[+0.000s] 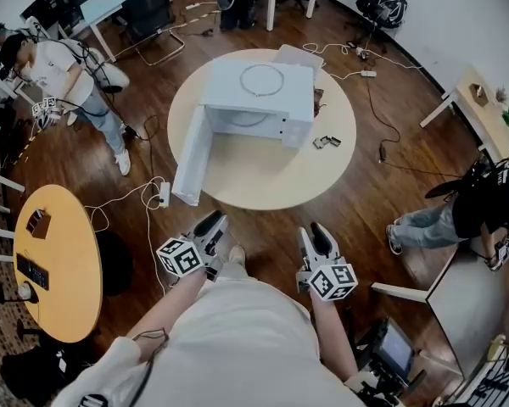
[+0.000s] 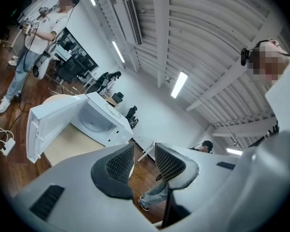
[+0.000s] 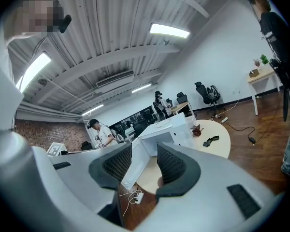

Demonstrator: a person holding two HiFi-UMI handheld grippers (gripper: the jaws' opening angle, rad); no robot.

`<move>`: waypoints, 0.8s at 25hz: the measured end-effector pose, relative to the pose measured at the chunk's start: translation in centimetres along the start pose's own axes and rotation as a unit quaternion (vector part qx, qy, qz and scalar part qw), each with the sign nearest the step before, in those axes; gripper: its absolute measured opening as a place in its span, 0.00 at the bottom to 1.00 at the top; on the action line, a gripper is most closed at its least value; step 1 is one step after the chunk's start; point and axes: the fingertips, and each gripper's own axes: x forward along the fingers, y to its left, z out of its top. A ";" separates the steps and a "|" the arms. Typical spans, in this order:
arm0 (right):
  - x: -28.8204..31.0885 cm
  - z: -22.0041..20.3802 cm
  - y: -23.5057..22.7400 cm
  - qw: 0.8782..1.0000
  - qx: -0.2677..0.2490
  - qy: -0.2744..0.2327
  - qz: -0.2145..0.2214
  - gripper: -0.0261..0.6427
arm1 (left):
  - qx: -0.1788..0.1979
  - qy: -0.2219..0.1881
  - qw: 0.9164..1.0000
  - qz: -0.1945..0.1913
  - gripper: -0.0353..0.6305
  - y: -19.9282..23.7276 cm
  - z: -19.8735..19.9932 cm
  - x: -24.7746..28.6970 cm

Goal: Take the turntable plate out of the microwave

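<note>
The turntable plate (image 2: 92, 125) sits inside the microwave (image 1: 256, 91), and little of it shows. In the head view only a pale curve of it appears under the oven's roof. In the left gripper view it is a faint disc on the cavity floor. The microwave stands on the round table (image 1: 276, 181) in the upper middle of the head view. Its door (image 1: 187, 155) is swung wide toward the lower left. A thin ring (image 1: 261, 80) lies on the oven's top.

Both tools are low in that frame, well short of the table. The left gripper (image 1: 212, 224) has its jaws partly apart with nothing between them, and so does the right gripper (image 1: 317, 237). The holder's arms and torso fill the bottom edge and cover the floor there.

Some small dark objects (image 1: 327, 142) at the table's right are too small to identify. Marks on the control panel (image 1: 298, 129) are too fine to read. The marker cubes (image 1: 179, 257) bear only black-and-white squares. A seated person (image 1: 479, 210) is cut off at the right edge.
</note>
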 end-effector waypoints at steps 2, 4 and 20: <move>1.5 0.0 0.3 1.000 0.000 0.004 0.003 0.27 | 0.001 0.001 1.000 -0.001 0.24 0.7 1.0 0.6; 3.1 0.1 0.5 1.000 -0.001 0.007 0.005 0.27 | 0.002 0.000 1.000 -0.002 0.24 1.6 1.9 1.0; 12.7 1.1 2.6 0.999 -0.020 0.026 0.018 0.27 | -0.011 -0.008 1.000 -0.003 0.24 8.2 7.5 2.8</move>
